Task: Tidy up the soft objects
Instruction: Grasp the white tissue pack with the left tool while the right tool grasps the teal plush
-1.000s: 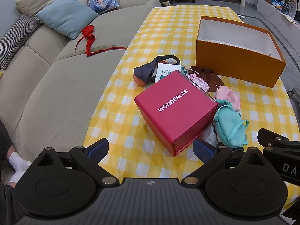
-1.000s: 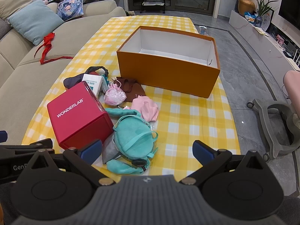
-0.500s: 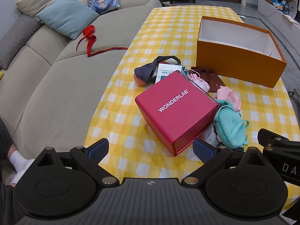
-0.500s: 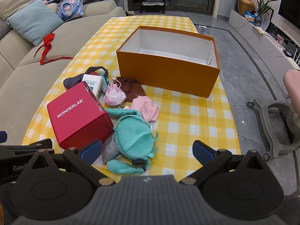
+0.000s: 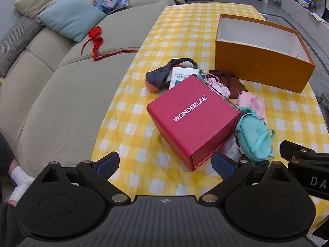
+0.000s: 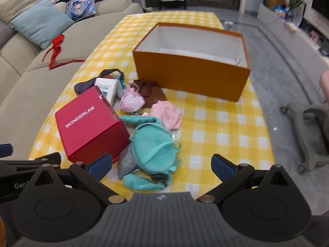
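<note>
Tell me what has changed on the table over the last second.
Only the right tongs moved: their view is blurred and has shifted towards the teal plush pouch and open orange cardboard box. Both tongs are open, holding nothing. The left tongs, pink WONDERLAB box and soft items stayed put.

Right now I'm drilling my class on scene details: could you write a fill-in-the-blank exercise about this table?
1. The tall orange box has nothing inside; it is ____.
2. The word printed on the red box is ____.
3. The teal pouch lies directly to the ____ of the red box.
4. Both the left claw and the right claw are ____.

Missing words: empty; WONDERLAB; right; open
</note>
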The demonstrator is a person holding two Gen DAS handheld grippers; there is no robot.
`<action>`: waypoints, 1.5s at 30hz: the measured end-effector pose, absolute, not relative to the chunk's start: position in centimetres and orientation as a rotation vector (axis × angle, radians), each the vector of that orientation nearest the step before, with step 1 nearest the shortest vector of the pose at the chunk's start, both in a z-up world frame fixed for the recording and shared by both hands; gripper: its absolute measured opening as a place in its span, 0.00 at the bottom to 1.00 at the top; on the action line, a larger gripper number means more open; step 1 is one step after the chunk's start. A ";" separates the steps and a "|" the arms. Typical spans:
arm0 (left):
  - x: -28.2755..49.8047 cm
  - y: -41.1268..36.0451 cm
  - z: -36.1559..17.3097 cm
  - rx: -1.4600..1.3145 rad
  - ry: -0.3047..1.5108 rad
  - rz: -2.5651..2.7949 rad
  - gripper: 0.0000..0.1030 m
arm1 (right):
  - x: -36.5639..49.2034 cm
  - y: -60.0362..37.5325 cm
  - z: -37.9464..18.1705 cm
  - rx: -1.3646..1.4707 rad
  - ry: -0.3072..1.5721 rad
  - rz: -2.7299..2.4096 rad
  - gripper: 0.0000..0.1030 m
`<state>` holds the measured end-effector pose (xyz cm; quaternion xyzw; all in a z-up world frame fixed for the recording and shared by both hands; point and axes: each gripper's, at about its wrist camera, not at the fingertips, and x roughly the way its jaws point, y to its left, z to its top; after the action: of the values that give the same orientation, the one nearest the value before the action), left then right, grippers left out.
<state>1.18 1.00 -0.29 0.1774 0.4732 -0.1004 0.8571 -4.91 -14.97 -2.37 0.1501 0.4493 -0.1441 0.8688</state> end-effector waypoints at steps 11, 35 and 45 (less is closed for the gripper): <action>4.2 1.4 0.3 0.392 0.990 -0.287 1.00 | -2.8 -18.6 -6.3 0.239 0.959 -0.211 0.97; 22.4 -1.6 -4.3 0.388 1.015 -0.451 1.00 | 2.4 -16.5 -14.6 -0.225 0.968 0.402 0.93; 26.5 -7.0 -9.5 0.536 1.225 -0.680 1.00 | 4.7 -17.5 -14.4 -0.123 1.010 0.425 0.91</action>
<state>26.54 -7.03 -9.52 0.2438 0.5568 -0.3091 0.7314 4.68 -17.49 -14.35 -0.0583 0.4797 0.2020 0.8519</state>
